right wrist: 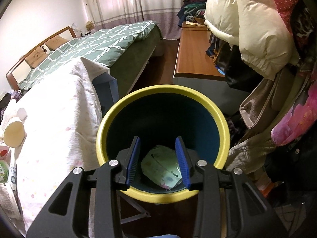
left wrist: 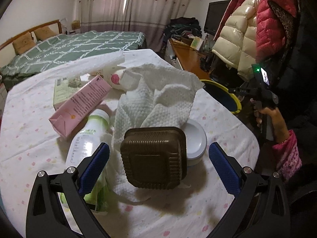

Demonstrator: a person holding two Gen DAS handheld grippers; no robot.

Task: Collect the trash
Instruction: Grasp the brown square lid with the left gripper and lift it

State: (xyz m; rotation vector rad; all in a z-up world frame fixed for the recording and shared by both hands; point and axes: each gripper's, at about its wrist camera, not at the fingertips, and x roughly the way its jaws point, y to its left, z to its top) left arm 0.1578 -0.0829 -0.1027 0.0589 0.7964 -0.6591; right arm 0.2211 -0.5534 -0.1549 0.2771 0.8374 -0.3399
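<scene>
**Trash on the desk and the bin beside it, seen from both wrists**

Left wrist view: a brown ribbed plastic tray (left wrist: 154, 156) stands on edge at the centre of the cloth-covered desk (left wrist: 29, 138), leaning against a crumpled white paper towel (left wrist: 158, 99). The left gripper (left wrist: 158, 158) hangs just before it with jaws spread wide, one blue pad on either side of the tray and neither pad touching it; nothing is held. A white lid (left wrist: 196, 138) lies behind the tray to the right. To the left lie a green-and-white bottle (left wrist: 87, 136), partly hidden by the left finger, and a pink carton (left wrist: 79, 105) resting across a green box (left wrist: 65, 89). Bare cloth lies in front of the tray and along the desk's right edge.

Right wrist view: the yellow-rimmed bin (right wrist: 221, 119) stands off the desk's edge, between desk and hanging coats (right wrist: 247, 29). The right gripper (right wrist: 158, 162) is poised over its mouth, jaws partly apart and empty. A pale green packet (right wrist: 160, 166) lies at the bin's bottom, its print too dim to read. The bin's near rim is cut off by the gripper body.
</scene>
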